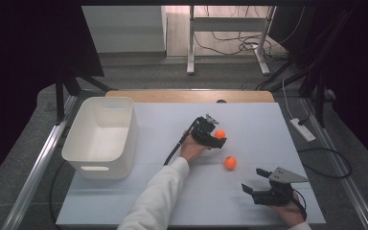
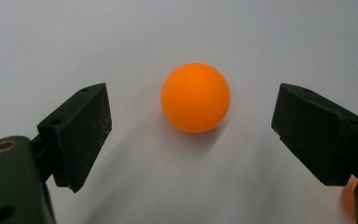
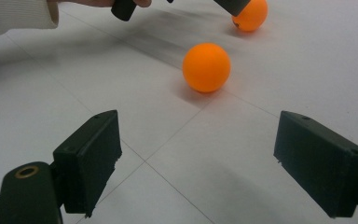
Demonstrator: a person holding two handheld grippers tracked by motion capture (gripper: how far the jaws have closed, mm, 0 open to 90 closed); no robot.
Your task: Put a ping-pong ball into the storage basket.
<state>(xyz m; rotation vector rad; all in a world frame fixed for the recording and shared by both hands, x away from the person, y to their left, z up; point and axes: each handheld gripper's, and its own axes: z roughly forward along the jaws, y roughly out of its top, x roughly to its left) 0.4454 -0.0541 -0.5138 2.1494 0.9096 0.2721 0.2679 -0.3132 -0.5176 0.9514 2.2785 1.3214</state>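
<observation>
Between the spread jaws of the left gripper, a small, smooth orange ball is sitting on the white tabletop, untouched on both sides. The jaws are standing wide apart, one on each side of the ball, which suggests the person is lining them up so that closing them would catch it at its widest part. From the high view, this left gripper is reaching out past the middle of the tabletop, with a white sleeve stretching in from the bottom edge.

A second orange ball is lying just beside the first, nearer the person, and apart from it. The right gripper is waiting low at the near right corner, its jaws likewise held open and holding nothing; in its own view that second ball is lying ahead of the jaws and well clear of them, as if that hand is standing by for its turn.

Farther left, a white plastic bin with handle slots is standing open-topped and well apart from both balls, probably placed there to receive them.
</observation>
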